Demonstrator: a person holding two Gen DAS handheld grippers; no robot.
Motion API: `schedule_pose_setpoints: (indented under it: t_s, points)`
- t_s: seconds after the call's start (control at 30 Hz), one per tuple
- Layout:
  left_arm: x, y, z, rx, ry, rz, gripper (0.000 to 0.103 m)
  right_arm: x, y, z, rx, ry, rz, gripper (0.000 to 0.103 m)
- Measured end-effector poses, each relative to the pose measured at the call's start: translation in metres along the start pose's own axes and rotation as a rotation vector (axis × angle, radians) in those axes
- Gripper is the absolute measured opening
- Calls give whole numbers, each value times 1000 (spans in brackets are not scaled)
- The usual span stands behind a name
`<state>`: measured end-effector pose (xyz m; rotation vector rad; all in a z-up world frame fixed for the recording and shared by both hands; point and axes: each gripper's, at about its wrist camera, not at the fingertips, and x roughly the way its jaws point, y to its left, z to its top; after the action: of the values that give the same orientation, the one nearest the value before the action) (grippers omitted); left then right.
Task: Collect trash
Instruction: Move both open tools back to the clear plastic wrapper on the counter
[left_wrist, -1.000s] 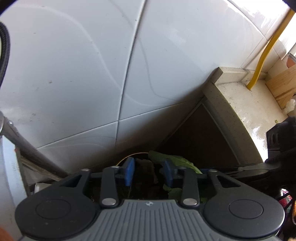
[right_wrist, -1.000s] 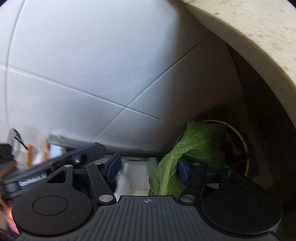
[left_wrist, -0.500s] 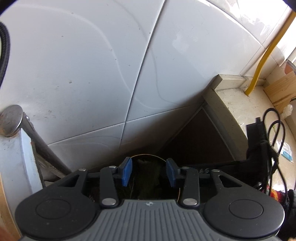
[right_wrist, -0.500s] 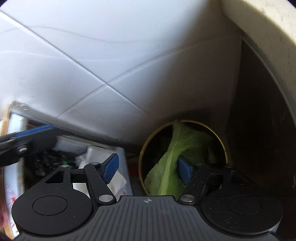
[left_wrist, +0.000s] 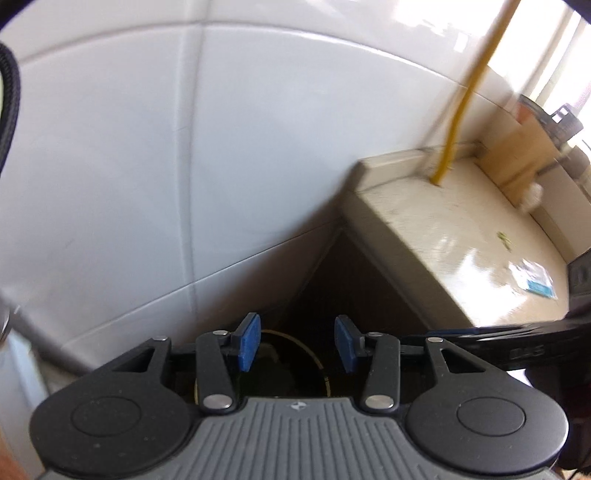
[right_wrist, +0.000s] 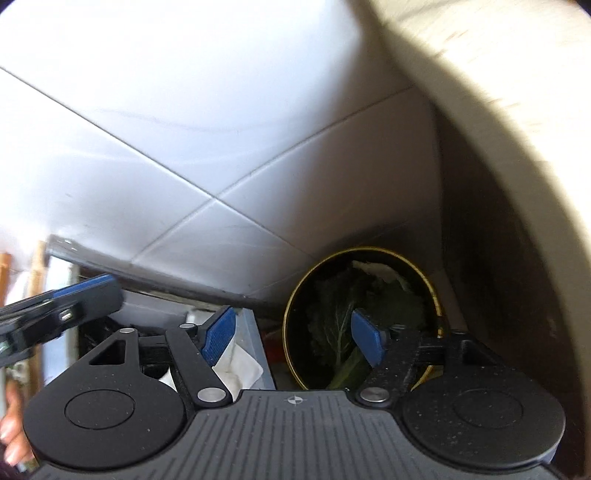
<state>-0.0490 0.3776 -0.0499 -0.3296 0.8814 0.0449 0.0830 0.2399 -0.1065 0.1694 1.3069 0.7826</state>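
- In the right wrist view, fingertips of a hand (right_wrist: 13, 439) show at the far left edge, below the left tongs (right_wrist: 79, 301), which reach in from that side with a blue strip along their top.
- Just right of that arm, behind the left pad of the right tongs (right_wrist: 291, 338), sits a pale bin (right_wrist: 255, 354) with crumpled white paper (right_wrist: 238, 367) in it.
- The right tongs stand wide apart, their jaws having just been opening, and nothing is pinched between the blue pads.
- Below and beyond them, mostly towards their right pad, a round dark can (right_wrist: 295, 306) with a gold rim holds the green leaf (right_wrist: 338, 332); the leaf lies loose down inside, touched by neither pad, with something pale behind it that I cannot quite make out.
- Right of the can a dark recess runs under the speckled tabletop (right_wrist: 498, 74).
- In the left wrist view, white wall tiles (left_wrist: 110, 166) fill everything ahead of the left tongs (left_wrist: 297, 343).
- These tongs are partly open, having just widened a little, and grip nothing; the can's gold rim (left_wrist: 314, 354) curves between and under the pads, its inside too dark to read.
- To their right the right tongs' black arm (left_wrist: 517, 343) crosses in.
- Further right a yellow pipe (left_wrist: 461, 96) comes down onto the glossy tabletop (left_wrist: 424, 221), where a small blue-and-white wrapper (left_wrist: 532, 277) lies.
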Motion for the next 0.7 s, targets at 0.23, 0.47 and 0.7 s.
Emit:
schedule_pose_setpoints:
  t_s: [0.23, 0.47, 0.7]
  points:
    - [16, -71, 18, 146, -1, -52, 42, -83, -14, -12, 23, -146, 7, 80]
    - [44, -154, 24, 297, 26, -92, 49, -157, -53, -23, 46, -283, -61, 82]
    - [66, -227, 34, 425, 40, -158, 59, -216, -109, -41, 121, -392, -163, 85]
